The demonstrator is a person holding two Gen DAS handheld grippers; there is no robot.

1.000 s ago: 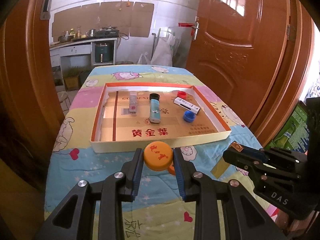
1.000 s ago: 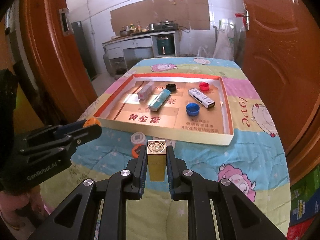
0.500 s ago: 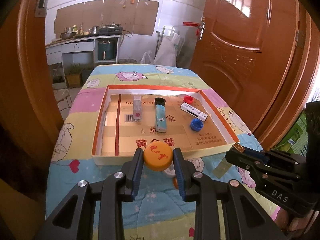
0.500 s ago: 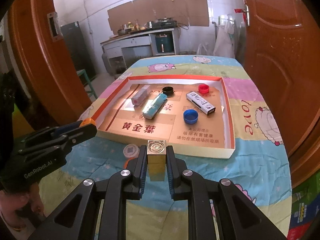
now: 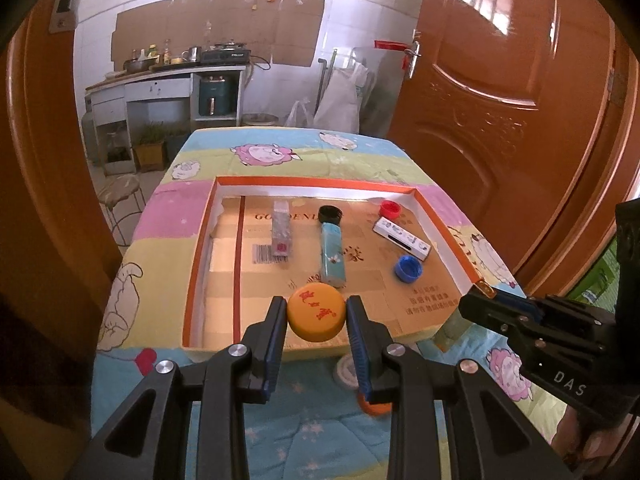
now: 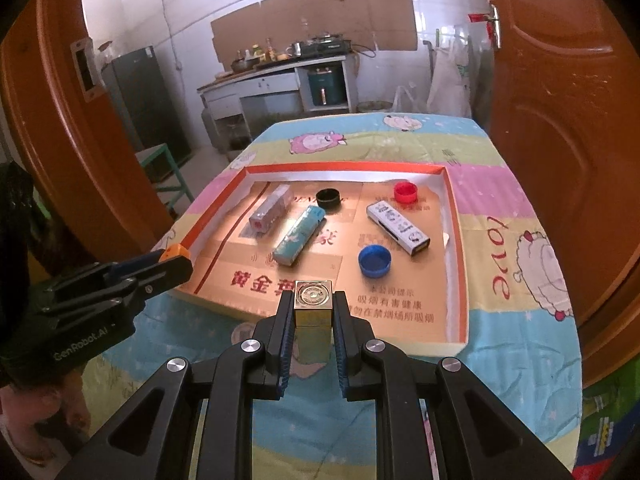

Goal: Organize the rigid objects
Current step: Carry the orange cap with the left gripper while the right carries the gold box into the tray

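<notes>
The left gripper [image 5: 317, 316] is clamping an orange cap [image 5: 316, 313] and the right gripper [image 6: 312, 310] a gold box [image 6: 313, 306], both hovering over the tray's [image 6: 454, 216] near edge, likely for sorted placement inside.

The left hand-held gripper [image 5: 317, 322] half hides an orange cap [image 5: 374, 407] and a white lid [image 5: 345, 372].

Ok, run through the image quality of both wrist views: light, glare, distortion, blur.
Left wrist view: strong fisheye bending of the door, dark vignette corners, sun patch glaring on the tray floor, orange cap sharp. Right wrist view: same barrel distortion, blown-out window at the top, gold box crisp, nearest gripper arms slightly soft.
</notes>
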